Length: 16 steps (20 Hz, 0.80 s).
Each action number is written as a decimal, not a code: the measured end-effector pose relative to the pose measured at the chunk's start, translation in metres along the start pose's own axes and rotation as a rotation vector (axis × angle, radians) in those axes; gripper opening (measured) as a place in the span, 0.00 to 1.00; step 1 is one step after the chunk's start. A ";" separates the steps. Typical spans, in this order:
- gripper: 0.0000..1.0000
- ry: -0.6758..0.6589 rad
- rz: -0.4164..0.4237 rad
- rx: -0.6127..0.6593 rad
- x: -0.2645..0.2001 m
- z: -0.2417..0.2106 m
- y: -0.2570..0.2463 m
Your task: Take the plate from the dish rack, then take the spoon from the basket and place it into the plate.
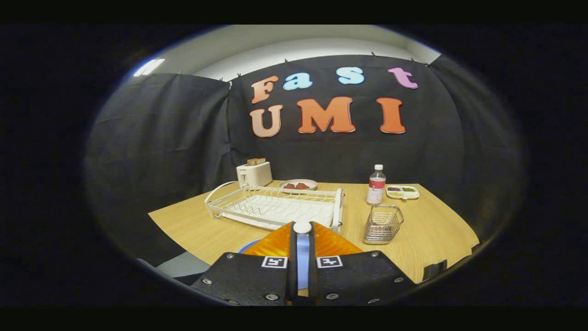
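Note:
My gripper [302, 232] hangs low over the near edge of the wooden table [432, 230]. Its fingers are nearly together, pinching a thin white spoon [302, 227] whose rounded end shows between the tips. Below the fingers lies a blue plate [247, 247]; it shows through the narrow gap and to their left, and most of it is hidden. Just beyond the fingers stands the white wire dish rack [275, 209] with nothing in it. The small metal mesh basket [383, 224] stands to the right of the rack and looks empty.
At the back of the table are a white toaster [254, 173] with bread in it, a shallow dish of food [297, 185], a clear bottle [376, 185] and a small divided tray [403, 191]. Black cloth walls close in the booth.

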State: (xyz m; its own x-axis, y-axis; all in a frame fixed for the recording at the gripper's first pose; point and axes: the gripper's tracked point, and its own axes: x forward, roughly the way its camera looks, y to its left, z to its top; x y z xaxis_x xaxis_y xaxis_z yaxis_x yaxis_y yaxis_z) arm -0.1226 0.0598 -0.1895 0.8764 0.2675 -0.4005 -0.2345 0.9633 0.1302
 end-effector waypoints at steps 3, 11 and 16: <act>0.09 0.019 0.024 0.003 0.012 -0.015 0.007; 0.09 0.061 0.041 0.013 0.032 -0.043 0.015; 0.11 0.070 0.027 0.044 0.037 -0.048 0.009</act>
State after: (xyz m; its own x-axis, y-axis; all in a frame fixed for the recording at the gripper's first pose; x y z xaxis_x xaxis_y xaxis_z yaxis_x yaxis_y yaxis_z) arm -0.1129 0.0792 -0.2466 0.8382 0.2956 -0.4583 -0.2374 0.9543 0.1813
